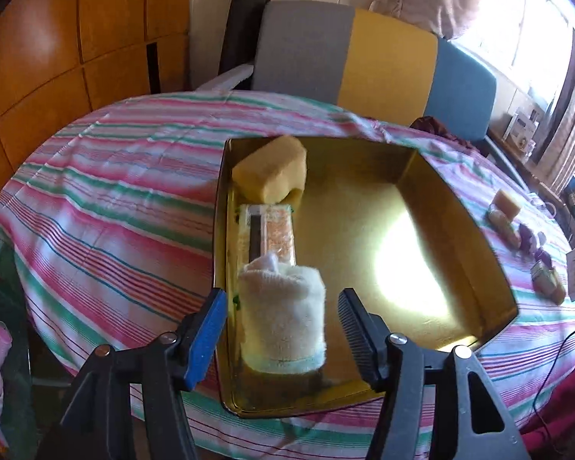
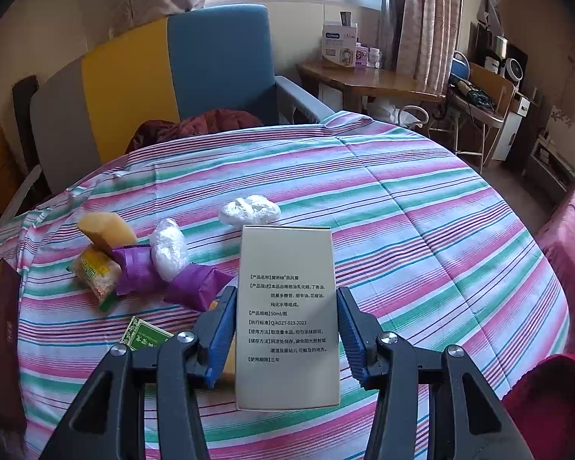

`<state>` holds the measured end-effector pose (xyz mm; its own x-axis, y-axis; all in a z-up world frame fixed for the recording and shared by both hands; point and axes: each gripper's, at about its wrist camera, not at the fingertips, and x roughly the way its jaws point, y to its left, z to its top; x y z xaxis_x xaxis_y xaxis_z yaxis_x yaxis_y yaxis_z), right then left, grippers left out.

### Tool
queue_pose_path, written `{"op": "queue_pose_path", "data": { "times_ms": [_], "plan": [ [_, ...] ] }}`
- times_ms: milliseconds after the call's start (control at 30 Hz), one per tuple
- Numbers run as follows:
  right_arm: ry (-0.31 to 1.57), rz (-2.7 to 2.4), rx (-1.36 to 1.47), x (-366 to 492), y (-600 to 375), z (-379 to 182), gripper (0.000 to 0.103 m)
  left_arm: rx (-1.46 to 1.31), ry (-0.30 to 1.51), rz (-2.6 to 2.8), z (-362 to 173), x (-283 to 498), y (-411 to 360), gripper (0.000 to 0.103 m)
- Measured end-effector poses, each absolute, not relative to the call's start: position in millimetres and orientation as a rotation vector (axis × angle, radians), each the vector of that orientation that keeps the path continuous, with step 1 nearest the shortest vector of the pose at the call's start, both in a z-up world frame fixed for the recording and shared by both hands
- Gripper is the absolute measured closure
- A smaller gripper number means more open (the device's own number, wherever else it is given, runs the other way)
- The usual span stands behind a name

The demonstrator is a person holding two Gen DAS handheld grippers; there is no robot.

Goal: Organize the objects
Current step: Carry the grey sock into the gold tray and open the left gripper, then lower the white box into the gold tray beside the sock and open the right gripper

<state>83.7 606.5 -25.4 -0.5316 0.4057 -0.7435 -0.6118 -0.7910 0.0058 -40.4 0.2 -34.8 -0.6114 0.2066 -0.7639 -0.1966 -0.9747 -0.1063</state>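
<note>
A gold tin box (image 1: pixel 460 207) lies open on the striped table. In its left side lie a yellow sponge (image 1: pixel 270 166), a clear packet with orange grains (image 1: pixel 270 230) and a rolled white towel (image 1: pixel 281 318). My left gripper (image 1: pixel 281 326) is open, its fingers on either side of the towel and apart from it. My right gripper (image 2: pixel 287 329) is shut on a beige printed carton (image 2: pixel 287 318) and holds it above the table. Beyond it lie two purple wrapped sweets (image 2: pixel 195 285), two white wrapped lumps (image 2: pixel 249 209), a yellow snack packet (image 2: pixel 96 274), a yellow sponge piece (image 2: pixel 107 228) and a green card box (image 2: pixel 145 335).
A grey, yellow and blue sofa (image 2: pixel 134 76) stands behind the round table. A dark red cloth (image 2: pixel 195 122) lies at the table's far edge. A maroon lid edge (image 2: pixel 7 345) shows at the left. A wooden side table (image 2: pixel 364 76) with boxes stands by the window.
</note>
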Motion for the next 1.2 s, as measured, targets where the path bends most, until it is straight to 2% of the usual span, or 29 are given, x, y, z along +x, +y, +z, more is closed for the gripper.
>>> {"op": "queue_pose_path", "data": {
  "times_ms": [200, 300, 633, 933, 1200],
  "plan": [
    [0.393, 2.406, -0.991, 76, 568, 2, 0.052, -1.182, -0.019, 2.689, -15, -35, 1, 0.042],
    [0.356, 2.515, -1.017, 59, 526, 13, 0.052, -1.187, 0.021, 2.754, -11, -33, 0, 0.042],
    [0.298, 2.887, -1.139, 8, 370, 33, 0.052, -1.213, -0.034, 2.781, -9, -28, -14, 0.042],
    [0.195, 3.057, -1.361, -29, 254, 19, 0.052, -1.225, -0.075, 2.787, -13, -28, -22, 0.042],
    [0.119, 3.024, -1.562, -55, 192, -16, 0.052, -1.240, -0.191, 2.851, -17, -32, -53, 0.042]
  ]
}}
